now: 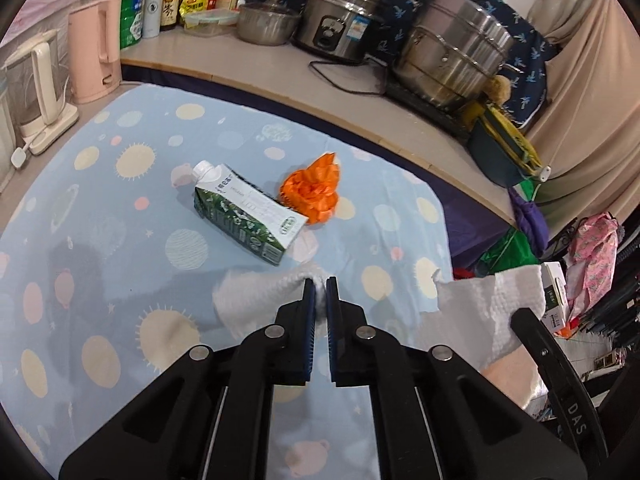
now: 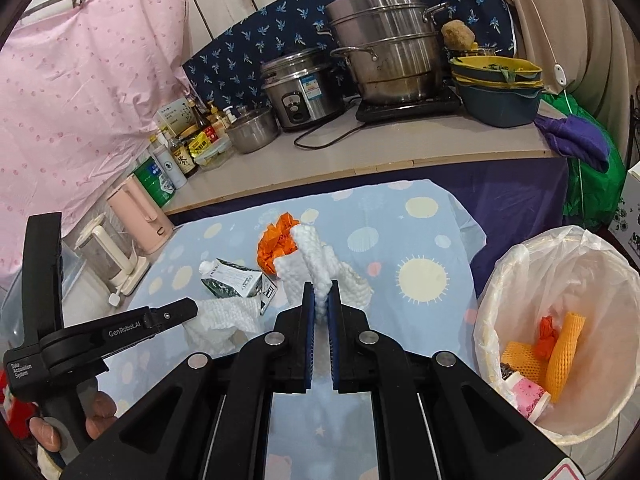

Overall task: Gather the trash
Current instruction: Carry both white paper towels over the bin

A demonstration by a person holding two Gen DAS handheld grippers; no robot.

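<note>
Left gripper (image 1: 320,286) has its jaws pressed together on a white paper towel (image 1: 256,300), pinching a fold at the tips; the rest of the sheet hangs slack to the left, above the patterned blue cloth (image 1: 100,208) covering the worktop. Right gripper (image 2: 320,290) is likewise clamped, its blue pads closed on a second white quilted paper towel (image 2: 320,264) that stands up crumpled from between the tips. In the right wrist view the left gripper appears at lower left, side on, with its towel bunched at its tip near the carton and a person's fingers (image 2: 100,408) wrapped on its handle. Still lying on the cloth: a green-and-white drink carton (image 1: 244,216) on its side, cap pointing to the upper left, and a crumpled orange wrapper (image 1: 314,190) just beside it to the right, edges touching or nearly so. A waste bin (image 2: 532,264) lined with a translucent white bag sits to the right of the worktop, below its edge; inside are orange foam netting, an orange scrap and a pink-and-white packet. Behind the cloth, a raised shelf carries a rice cooker (image 2: 300,88), a stacked steel steamer pot (image 2: 384,44), bottles and a pink kettle (image 1: 94,48).
</note>
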